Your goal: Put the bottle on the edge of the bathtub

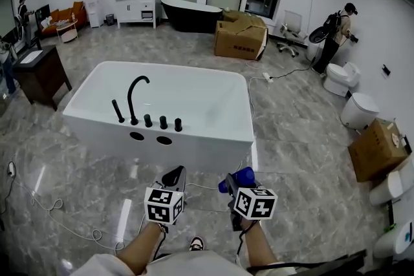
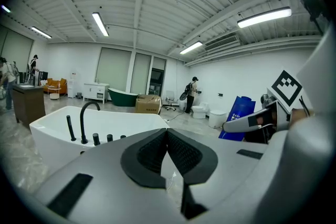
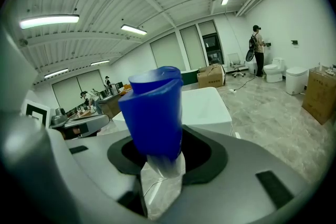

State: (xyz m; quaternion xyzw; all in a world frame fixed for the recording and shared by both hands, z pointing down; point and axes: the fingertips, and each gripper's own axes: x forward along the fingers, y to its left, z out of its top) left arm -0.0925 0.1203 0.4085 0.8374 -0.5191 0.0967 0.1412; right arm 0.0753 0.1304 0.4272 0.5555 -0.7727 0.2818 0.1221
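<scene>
A blue bottle [image 1: 237,178] with a clear lower part is held in my right gripper [image 1: 234,193], low in the head view and over the floor just in front of the white bathtub [image 1: 213,139]. In the right gripper view the bottle [image 3: 155,113] stands between the jaws of the right gripper [image 3: 160,165], which are shut on it, with the bathtub [image 3: 207,107] behind. My left gripper [image 1: 173,174] hovers beside it to the left. Its pads meet at the tips in the left gripper view, so the left gripper [image 2: 167,136] is shut on nothing. The black faucet [image 1: 134,99] rises from the tub's near rim.
Cardboard boxes [image 1: 240,35] and a black tub [image 1: 191,13] stand behind the bathtub. Toilets [image 1: 359,110] and another box [image 1: 377,148] line the right side. A dark cabinet [image 1: 42,74] is at the left, a cable [image 1: 39,203] lies on the floor, and a person [image 1: 336,35] stands far right.
</scene>
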